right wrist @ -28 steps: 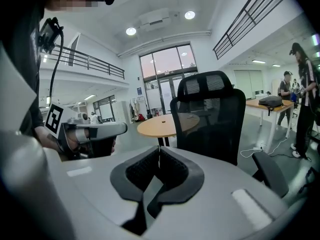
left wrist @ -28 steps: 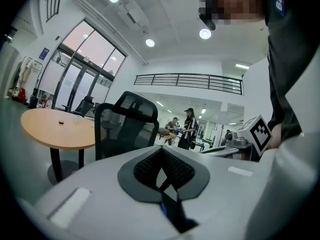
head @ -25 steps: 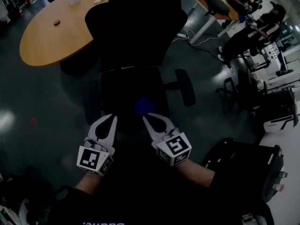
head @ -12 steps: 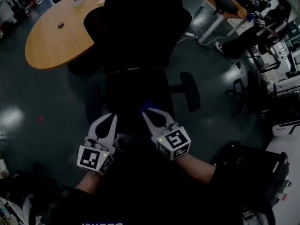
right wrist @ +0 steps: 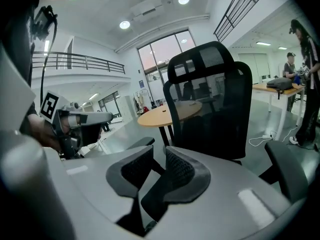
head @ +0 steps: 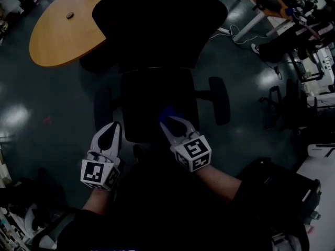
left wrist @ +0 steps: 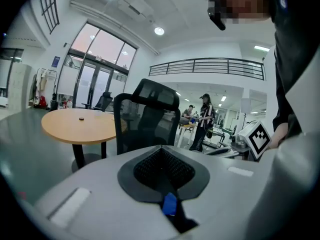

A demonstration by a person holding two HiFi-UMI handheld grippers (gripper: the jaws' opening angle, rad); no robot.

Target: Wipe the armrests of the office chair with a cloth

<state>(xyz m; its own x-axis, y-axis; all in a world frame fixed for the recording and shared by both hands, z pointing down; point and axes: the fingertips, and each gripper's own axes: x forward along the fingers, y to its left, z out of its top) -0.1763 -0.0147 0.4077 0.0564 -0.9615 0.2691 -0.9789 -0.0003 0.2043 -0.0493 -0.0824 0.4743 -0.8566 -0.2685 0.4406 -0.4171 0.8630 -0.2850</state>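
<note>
Reaching for cloth [head: 167,112] lying at seat [head: 152,98] front edge, just ahead of right gripper [head: 166,121] | jaws just opening, slightly apart, nothing between | left gripper [head: 112,125] farther off, jaws together

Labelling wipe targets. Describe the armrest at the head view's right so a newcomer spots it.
Find the black office chair by the round wooden table. A short bar juts from its seat toward the view's right, carrying the armrest: a dark oval pad outlined on glossy floor, whereas the opposite armrest barely shows.
</note>
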